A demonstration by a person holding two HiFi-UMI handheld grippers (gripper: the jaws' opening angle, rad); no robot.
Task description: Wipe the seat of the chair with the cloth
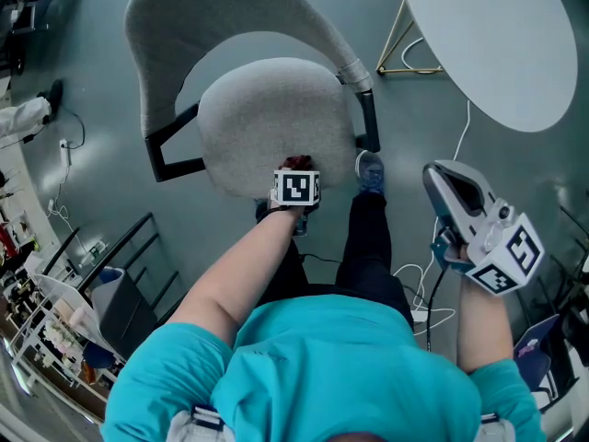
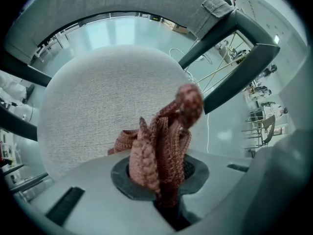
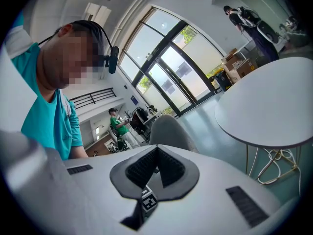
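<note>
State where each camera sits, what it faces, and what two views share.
Head view: above the person, looking down at the chair seat; forearms, legs show.
Left gripper view: on the left tongs, facing the seat, shut on the cloth.
Right gripper view: on the shut right tongs, tilted up at the person's shirt.
Shared: seat, head and left views.

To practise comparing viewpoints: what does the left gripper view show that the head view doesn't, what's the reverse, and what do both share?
Left gripper view only: the left gripper clamped shut on the cloth, its knit visible. Head view only: the right gripper, held aside, and the person's teal shirt. Both: the grey chair seat and the cloth.
</note>
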